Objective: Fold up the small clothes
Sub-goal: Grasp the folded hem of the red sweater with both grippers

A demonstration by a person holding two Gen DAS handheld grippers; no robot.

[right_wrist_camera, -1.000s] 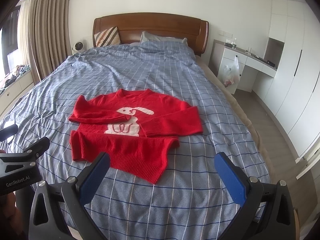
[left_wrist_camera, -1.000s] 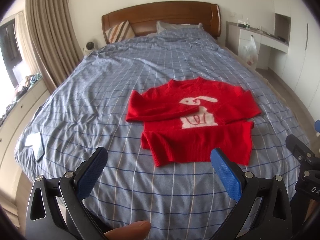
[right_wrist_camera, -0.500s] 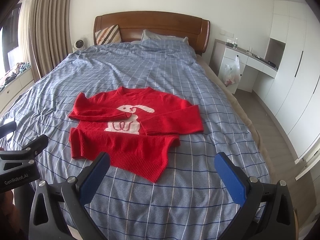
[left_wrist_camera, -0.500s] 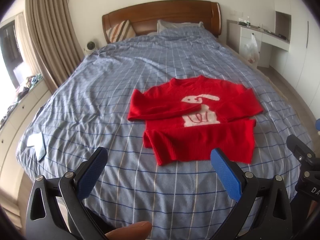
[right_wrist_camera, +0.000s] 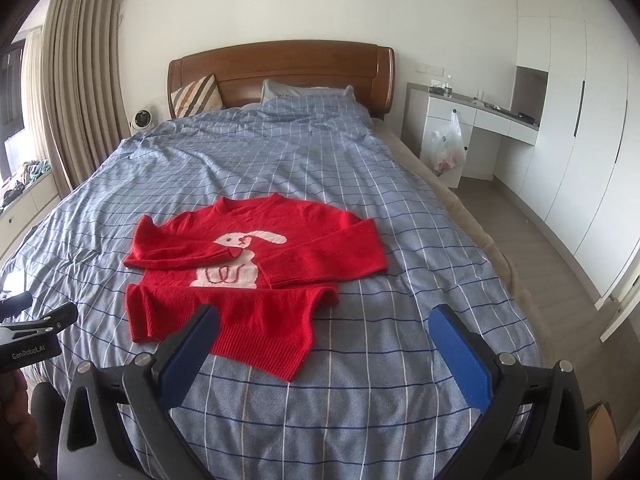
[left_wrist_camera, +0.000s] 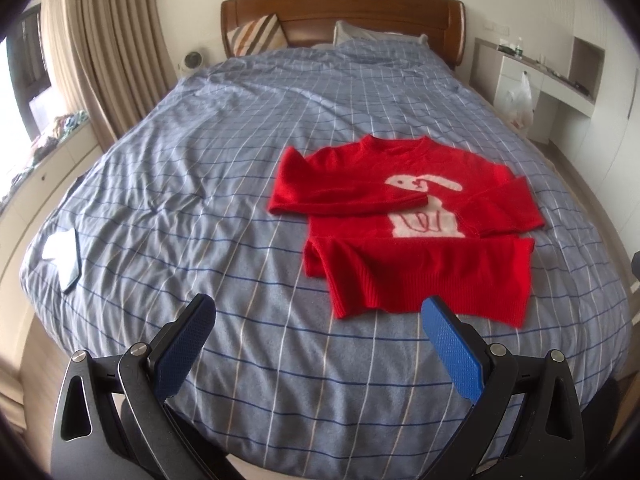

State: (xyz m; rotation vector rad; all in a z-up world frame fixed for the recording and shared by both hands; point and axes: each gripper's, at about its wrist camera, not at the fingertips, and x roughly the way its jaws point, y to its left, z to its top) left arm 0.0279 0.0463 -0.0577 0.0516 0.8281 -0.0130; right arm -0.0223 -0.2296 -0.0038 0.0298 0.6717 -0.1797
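A wide bed (left_wrist_camera: 208, 168) under a blue checked cover fills the space ahead of both tongs, its wooden headboard (right_wrist_camera: 280, 68) at the far end with a striped cushion (right_wrist_camera: 198, 94) and a grey pillow (right_wrist_camera: 304, 90) against it. On the cover, just beyond the tips of both tongs, lies the red sweater (left_wrist_camera: 404, 216) with a white rabbit on the chest; both sleeves are folded in across the front and the lower hem is turned up toward the rabbit. It lies ahead and to the right of the left tongs (left_wrist_camera: 318, 340), and ahead and to the left of the right tongs (right_wrist_camera: 324, 344). Both tongs stand spread wide, blue pads far apart, holding nothing and touching neither sweater nor cover. Far to the left of the left tongs, near the bed's edge, lies a small white cloth (left_wrist_camera: 60, 246). To the right of the right tongs a plastic bag (right_wrist_camera: 448, 146) hangs on a white desk (right_wrist_camera: 480, 116).
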